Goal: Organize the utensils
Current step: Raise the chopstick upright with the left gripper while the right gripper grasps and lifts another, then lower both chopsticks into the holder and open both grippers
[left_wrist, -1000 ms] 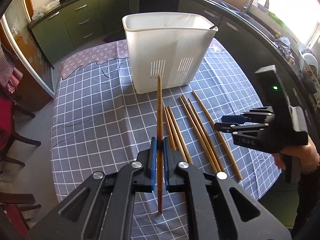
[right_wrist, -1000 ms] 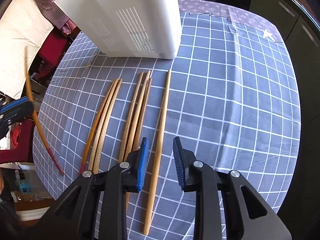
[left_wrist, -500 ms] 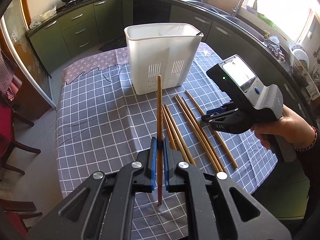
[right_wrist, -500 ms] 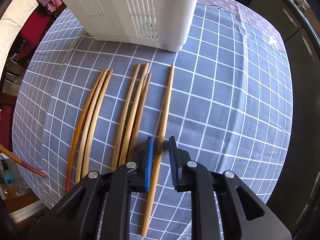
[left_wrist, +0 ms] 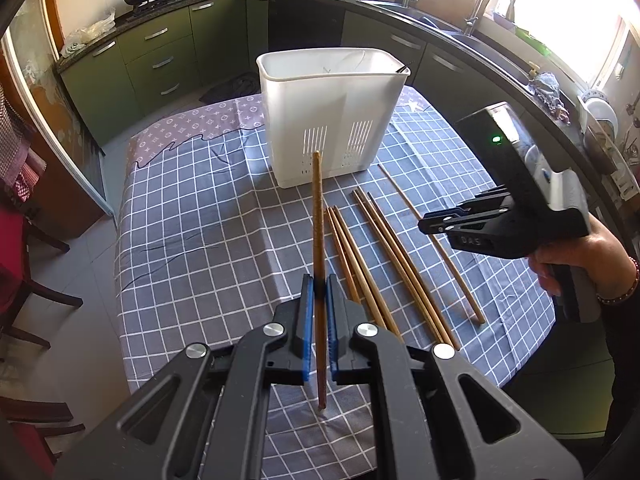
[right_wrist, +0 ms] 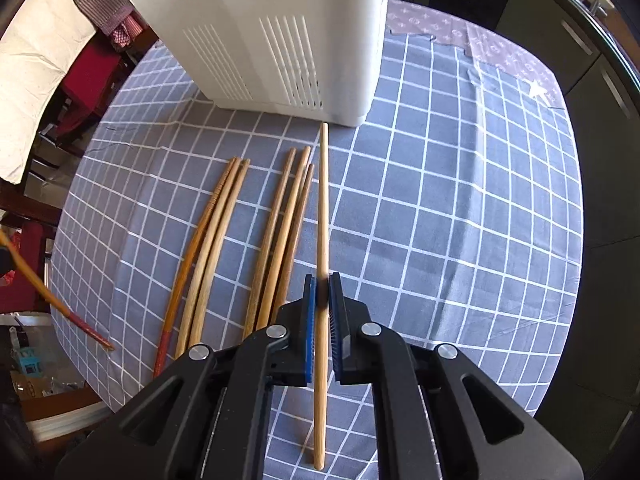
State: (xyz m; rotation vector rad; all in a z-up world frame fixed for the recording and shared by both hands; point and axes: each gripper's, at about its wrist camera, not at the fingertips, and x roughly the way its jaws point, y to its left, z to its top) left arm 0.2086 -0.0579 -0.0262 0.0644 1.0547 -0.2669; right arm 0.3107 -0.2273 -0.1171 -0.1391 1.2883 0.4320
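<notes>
The tablecloth point(right_wrist: 460, 208) is grey-blue with a grid of thin white lines; its far edge is mauve with a pale monogram print. The utensil holder point(left_wrist: 332, 120) is plain white. The chopsticks point(right_wrist: 280, 232) are light to mid brown wood, and one chopstick point(right_wrist: 176, 292) has a red end. The cabinets point(left_wrist: 160, 60) are dark green.

Left claw point(left_wrist: 319, 286) clamped shut, right claw point(right_wrist: 322, 286) just closed

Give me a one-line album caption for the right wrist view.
Right gripper shut on a pale wooden chopstick, beside six more chopsticks on the grey checked tablecloth, before a white slotted plastic holder.
</notes>
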